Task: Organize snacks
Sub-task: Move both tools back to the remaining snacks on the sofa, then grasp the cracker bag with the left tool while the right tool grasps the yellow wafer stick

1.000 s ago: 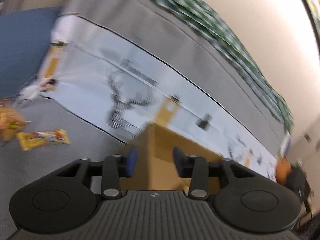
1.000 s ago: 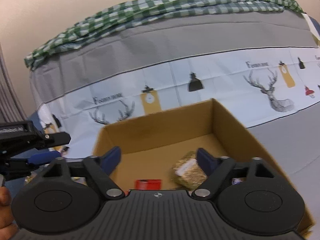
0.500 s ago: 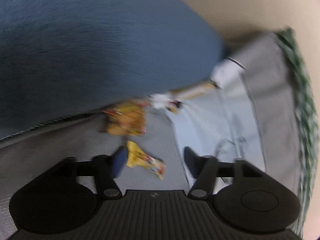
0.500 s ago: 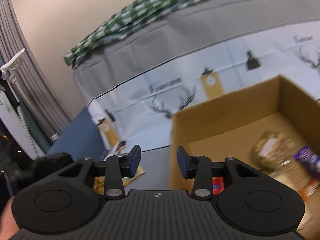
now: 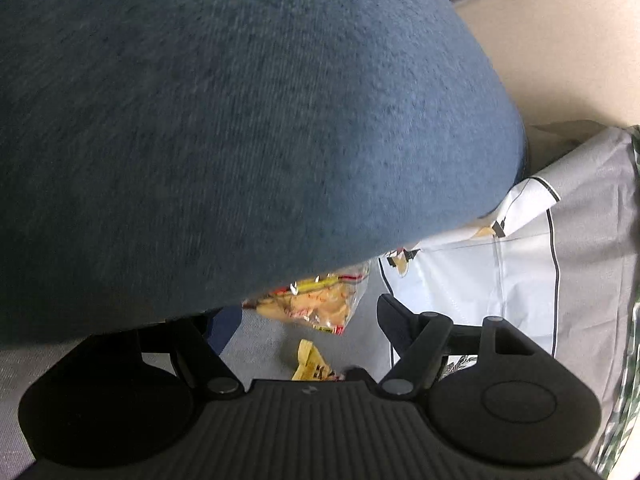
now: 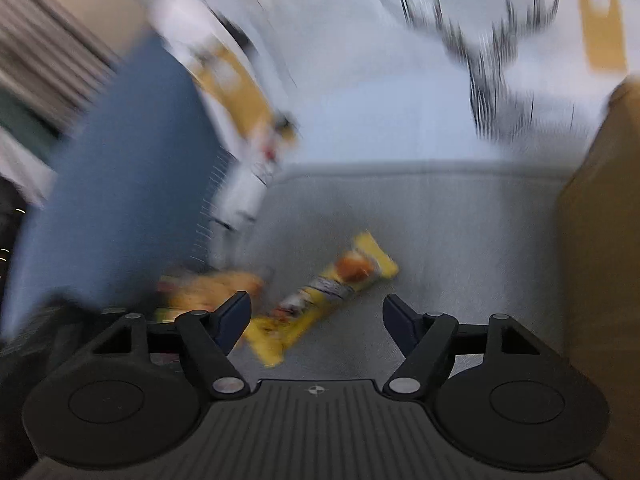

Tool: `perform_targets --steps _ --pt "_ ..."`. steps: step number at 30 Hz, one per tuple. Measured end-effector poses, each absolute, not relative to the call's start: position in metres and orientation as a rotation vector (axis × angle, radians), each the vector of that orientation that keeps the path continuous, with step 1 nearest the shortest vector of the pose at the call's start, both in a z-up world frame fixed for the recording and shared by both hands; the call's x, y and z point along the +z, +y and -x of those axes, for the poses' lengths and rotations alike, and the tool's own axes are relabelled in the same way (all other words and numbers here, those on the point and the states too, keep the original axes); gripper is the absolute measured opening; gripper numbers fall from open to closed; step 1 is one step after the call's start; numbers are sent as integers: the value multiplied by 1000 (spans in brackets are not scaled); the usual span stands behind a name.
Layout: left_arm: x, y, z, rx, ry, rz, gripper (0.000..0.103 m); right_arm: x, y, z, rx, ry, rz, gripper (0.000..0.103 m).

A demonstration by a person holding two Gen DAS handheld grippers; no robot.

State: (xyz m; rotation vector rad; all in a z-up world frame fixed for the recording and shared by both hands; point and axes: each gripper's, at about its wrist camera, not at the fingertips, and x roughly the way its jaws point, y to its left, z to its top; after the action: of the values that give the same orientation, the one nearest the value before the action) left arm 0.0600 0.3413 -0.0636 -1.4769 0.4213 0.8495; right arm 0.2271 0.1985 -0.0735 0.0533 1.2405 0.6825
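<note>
The left tongs [image 5: 306, 320] are spread wide and hold nothing. A big blue cushion [image 5: 240, 120] fills most of the left view, from 9 o'clock round to 2 o'clock, and hangs over the left finger. Just past the tongs, at 12 o'clock from them, a clear bag of orange snacks [image 5: 316, 304] lies on the grey seat [image 5: 260, 340], partly tucked under the cushion. A yellow snack packet [image 5: 310, 366] lies closer in, between the two fingers, and its near end is hidden by the tongs' body. A white cloth with a black line [image 5: 500, 272] hangs at 3 o'clock. The right tongs [image 6: 316, 316] are spread wide too, with nothing in them. This view is blurry. The long yellow snack packet [image 6: 320, 300] lies slanted on the grey seat [image 6: 440, 240], its near end between the fingers and close to the left one. The orange snack bag [image 6: 208, 292] sits at 9 o'clock, beside the blue cushion [image 6: 120, 180]. A brown cardboard box [image 6: 600, 260] stands at 3 o'clock.
</note>
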Motion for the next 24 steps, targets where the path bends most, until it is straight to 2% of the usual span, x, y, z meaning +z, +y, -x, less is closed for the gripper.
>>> perform_targets --steps 4,5,6,7,8,10,16,21,24 --pt "-69 351 -61 835 426 1501 79 -98 221 -231 597 1288 -4 70" --pt "-70 351 -62 836 427 1504 79 -98 226 -226 590 1257 42 61" --pt "-70 350 -62 838 432 1499 79 -95 230 -220 595 1222 96 47" --pt "-71 350 -63 839 434 1490 79 -94 232 -217 605 1190 149 21" --pt "-71 349 -63 844 434 1481 79 -93 232 -212 616 1172 183 14" --pt "-71 347 -64 853 432 1472 79 -88 222 -208 641 1158 191 11" --pt "-72 342 -66 868 432 1431 77 -41 163 -175 677 1025 183 11" --pt "-72 333 -69 874 432 1344 58 -20 117 -132 706 950 140 11" --pt "-74 328 -68 858 442 1300 51 -32 115 -111 722 903 183 11"
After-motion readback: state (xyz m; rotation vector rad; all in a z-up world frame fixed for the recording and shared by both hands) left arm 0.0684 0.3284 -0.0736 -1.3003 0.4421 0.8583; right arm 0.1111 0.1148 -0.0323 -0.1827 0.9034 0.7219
